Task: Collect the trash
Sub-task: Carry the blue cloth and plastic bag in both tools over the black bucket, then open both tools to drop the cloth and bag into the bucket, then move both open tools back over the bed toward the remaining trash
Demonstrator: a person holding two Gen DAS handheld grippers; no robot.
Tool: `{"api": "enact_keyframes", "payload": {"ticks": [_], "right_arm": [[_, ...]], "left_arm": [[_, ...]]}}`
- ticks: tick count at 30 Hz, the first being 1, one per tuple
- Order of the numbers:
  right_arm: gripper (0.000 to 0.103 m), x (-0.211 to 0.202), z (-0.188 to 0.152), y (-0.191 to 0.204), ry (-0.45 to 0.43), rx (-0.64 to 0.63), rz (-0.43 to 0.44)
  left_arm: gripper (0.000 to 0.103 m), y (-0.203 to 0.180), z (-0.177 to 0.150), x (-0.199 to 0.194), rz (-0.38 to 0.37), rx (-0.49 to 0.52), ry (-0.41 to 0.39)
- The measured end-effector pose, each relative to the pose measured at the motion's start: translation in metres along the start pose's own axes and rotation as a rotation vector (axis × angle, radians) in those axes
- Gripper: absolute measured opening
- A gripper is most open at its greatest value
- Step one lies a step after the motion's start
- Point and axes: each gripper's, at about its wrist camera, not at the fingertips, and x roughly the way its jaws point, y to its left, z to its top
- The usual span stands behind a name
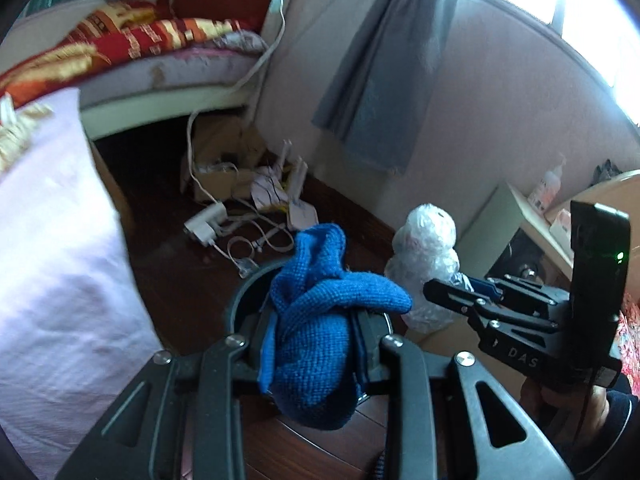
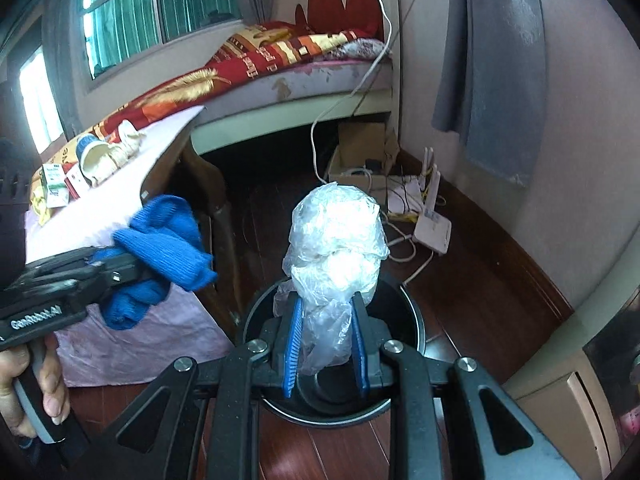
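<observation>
Right wrist view: right gripper (image 2: 326, 344) is clamped on a crumpled clear plastic bag (image 2: 336, 240), held directly above the round black bin (image 2: 412, 312) on the wood floor. Left gripper (image 1: 316, 344) is clamped on a bunched blue knit cloth (image 1: 316, 312) — over the bin's left rim, apparently, though the cloth hides much of the opening. Judgement: both loads are poised for release. Centre each bundle over the bin mouth before opening — the trailing plastic could snag on the pads, and the cloth could drape over the rim.
</observation>
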Motion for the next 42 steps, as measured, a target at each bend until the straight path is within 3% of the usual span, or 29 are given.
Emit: {"api": "enact_keyframes", "payload": {"ticks": [9, 11, 12, 13, 14, 15, 17, 20, 22, 42], "right_arm": [[0.024, 0.05, -0.021, -0.013, 0.129, -0.013, 0.005], [0.026, 0.067, -0.026, -0.014, 0.179, -0.017, 0.01], [0.031, 0.076, -0.029, -0.015, 0.207, -0.027, -0.014], [0.053, 0.087, -0.033, -0.018, 0.24, -0.024, -0.061], [0.073, 0.092, -0.035, -0.022, 0.258, -0.012, -0.075], [0.074, 0.094, -0.037, -0.026, 0.267, 0.001, -0.087], [0.075, 0.095, -0.038, -0.034, 0.285, 0.021, -0.123], [0.095, 0.086, -0.033, -0.037, 0.26, 0.029, -0.158], [0.102, 0.079, -0.027, -0.035, 0.236, 0.034, -0.159], [0.103, 0.041, 0.016, 0.003, 0.094, 0.008, -0.111]], "left_arm": [[0.034, 0.004, -0.004, 0.05, -0.039, -0.03, 0.119], [0.047, 0.006, -0.005, 0.059, -0.03, -0.033, 0.133], [0.07, 0.008, -0.006, 0.064, -0.012, -0.042, 0.139], [0.09, 0.01, -0.007, 0.066, 0.014, -0.052, 0.135], [0.096, 0.013, -0.008, 0.065, 0.033, -0.061, 0.125], [0.102, 0.016, -0.01, 0.062, 0.056, -0.067, 0.121], [0.102, 0.021, -0.012, 0.058, 0.097, -0.072, 0.115], [0.102, 0.024, -0.014, 0.049, 0.146, -0.064, 0.096], [0.103, 0.024, -0.014, 0.046, 0.177, -0.056, 0.087], [0.103, 0.011, 0.014, -0.01, 0.304, 0.008, -0.037]]}}
